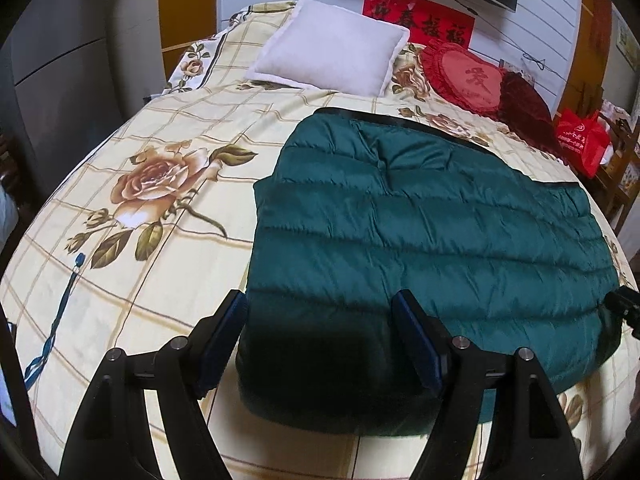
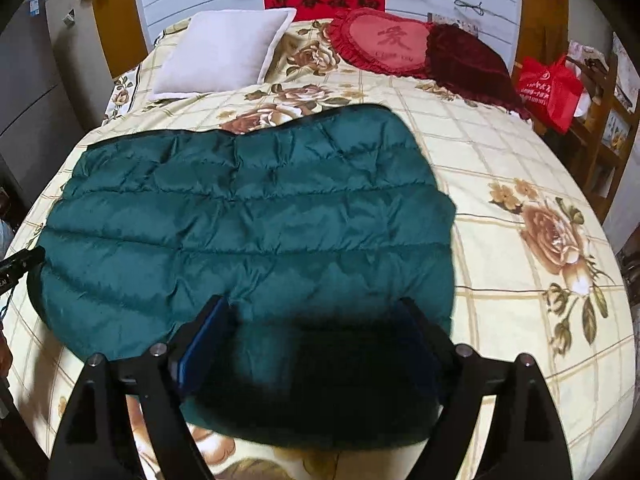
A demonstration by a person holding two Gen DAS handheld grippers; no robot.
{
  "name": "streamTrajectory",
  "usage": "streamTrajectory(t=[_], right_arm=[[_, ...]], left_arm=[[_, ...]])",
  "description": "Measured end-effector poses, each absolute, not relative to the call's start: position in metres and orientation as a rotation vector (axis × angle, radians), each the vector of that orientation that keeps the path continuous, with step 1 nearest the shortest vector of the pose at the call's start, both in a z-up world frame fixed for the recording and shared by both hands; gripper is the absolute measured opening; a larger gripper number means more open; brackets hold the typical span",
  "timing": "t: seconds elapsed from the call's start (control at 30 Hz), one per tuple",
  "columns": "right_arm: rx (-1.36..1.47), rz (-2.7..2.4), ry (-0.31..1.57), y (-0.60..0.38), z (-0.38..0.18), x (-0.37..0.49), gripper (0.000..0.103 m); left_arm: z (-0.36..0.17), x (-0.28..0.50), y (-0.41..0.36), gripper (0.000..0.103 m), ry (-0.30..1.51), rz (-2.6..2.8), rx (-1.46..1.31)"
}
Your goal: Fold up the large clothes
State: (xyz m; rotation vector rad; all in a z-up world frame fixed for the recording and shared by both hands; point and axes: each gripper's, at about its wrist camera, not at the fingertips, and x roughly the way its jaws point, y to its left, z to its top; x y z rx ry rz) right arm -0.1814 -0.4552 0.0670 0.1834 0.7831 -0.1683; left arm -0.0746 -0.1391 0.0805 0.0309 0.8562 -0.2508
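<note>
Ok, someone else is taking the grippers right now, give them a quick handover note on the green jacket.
Left gripper: open, poised over the near left corner of the green down jacket, holding nothing.
Right gripper: open, over the near right corner, holding nothing.
Jacket: lies flat as a rough rectangle on the floral bedspread, sleeves apparently tucked in; pillows sit beyond it.
Left: probably grip both near corners and fold toward the far hem.

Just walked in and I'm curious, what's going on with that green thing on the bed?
A person with a gripper in each hand is folding a dark green puffer jacket laid on the floral bedspread. The left gripper and right gripper are both open over its near edge, gripping nothing.
</note>
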Motion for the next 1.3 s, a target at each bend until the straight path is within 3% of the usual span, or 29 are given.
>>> streamTrajectory(t=[0.8,1.3], right_arm=[[0.341,-0.231,0.828,-0.515,0.047,-0.186,0.089],[0.386,-0.209,0.823,-0.524,0.039,-0.172,0.097]], left_arm=[[0.072,-0.066,-0.131,0.059,0.886,-0.280,-0.032],[0.064,-0.049,-0.124,0.059,0.917,-0.323,-0.091]])
